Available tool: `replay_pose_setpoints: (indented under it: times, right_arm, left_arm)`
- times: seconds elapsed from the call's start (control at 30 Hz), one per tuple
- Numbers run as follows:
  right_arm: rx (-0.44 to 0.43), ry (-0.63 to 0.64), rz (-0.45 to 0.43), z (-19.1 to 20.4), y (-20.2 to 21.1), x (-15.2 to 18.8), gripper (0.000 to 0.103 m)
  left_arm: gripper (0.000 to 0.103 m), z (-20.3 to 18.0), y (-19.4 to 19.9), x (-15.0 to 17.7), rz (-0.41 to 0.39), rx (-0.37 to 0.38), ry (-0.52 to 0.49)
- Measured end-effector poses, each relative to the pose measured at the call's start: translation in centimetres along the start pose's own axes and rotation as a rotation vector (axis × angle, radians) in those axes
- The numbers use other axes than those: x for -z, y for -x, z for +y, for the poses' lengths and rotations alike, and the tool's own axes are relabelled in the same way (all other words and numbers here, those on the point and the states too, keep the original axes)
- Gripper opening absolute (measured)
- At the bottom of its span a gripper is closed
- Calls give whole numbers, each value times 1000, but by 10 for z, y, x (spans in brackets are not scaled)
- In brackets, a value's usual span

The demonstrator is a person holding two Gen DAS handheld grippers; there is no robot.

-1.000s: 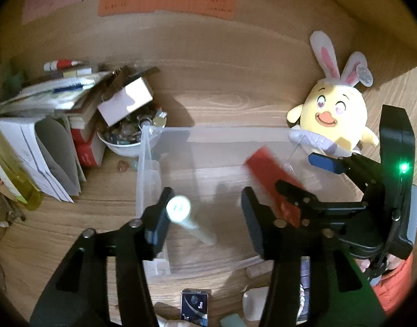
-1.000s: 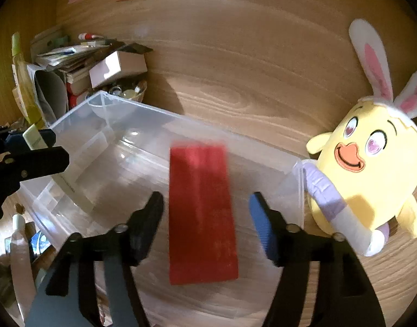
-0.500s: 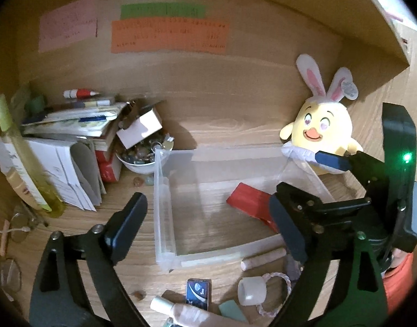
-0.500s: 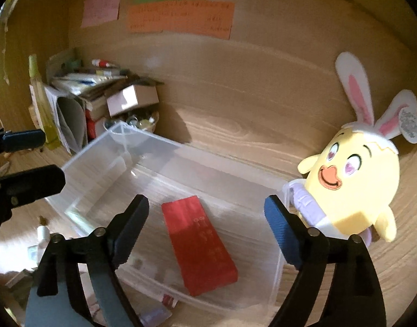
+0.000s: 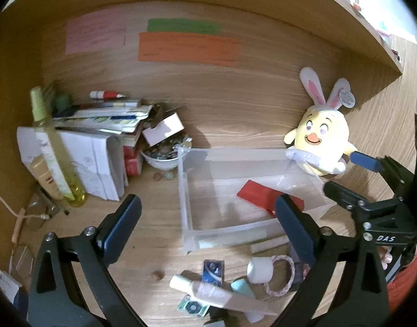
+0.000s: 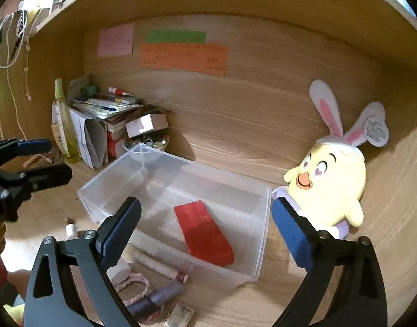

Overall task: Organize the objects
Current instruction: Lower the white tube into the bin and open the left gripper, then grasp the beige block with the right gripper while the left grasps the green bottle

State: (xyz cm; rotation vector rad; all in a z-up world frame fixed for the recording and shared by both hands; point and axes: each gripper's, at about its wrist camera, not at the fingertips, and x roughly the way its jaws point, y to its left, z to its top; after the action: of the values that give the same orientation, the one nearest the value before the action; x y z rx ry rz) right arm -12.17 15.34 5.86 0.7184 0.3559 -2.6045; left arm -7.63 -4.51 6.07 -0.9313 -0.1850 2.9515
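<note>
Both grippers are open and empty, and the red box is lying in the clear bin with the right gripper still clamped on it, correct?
Not quite. The red box does lie in the clear bin, but the right gripper is not clamped on it: the right wrist view shows its jaws spread wide above the box. The left gripper is open and empty too.

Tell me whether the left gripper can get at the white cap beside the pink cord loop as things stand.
Probably yes. The left gripper is open and empty, and the white cap lies on the desk outside the clear bin, nothing over it. The pink cord loop touches it, so a grab may snag that.
</note>
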Motion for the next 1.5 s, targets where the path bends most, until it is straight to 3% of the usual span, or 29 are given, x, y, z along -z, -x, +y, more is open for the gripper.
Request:
replay_pose_setpoints:
  times: [0.33,0.67,1.17,1.33,1.43,1.5]
  right_arm:
    - [-8,-68,63,-6,4,33,96]
    - [-11,-109,152,-6,-2,70,96]
    - [30,-152,296,-17,-22,118,96]
    - [-7,-171,336,-15,-30,124,94]
    - [-15,-154,342,-11,-31,124,85]
    - [-23,-143,356,-7,-34,125,72]
  left_arm:
    - [100,25,-1,29,80,-21,51]
    - [100,20,-5,70,182,-22,42]
    - [100,9,1,106,241,14,62]
    - [100,-2,1,117,237,37,25]
    - [100,-4,0,122,238,37,24]
    - [99,-3,0,125,234,31,28]
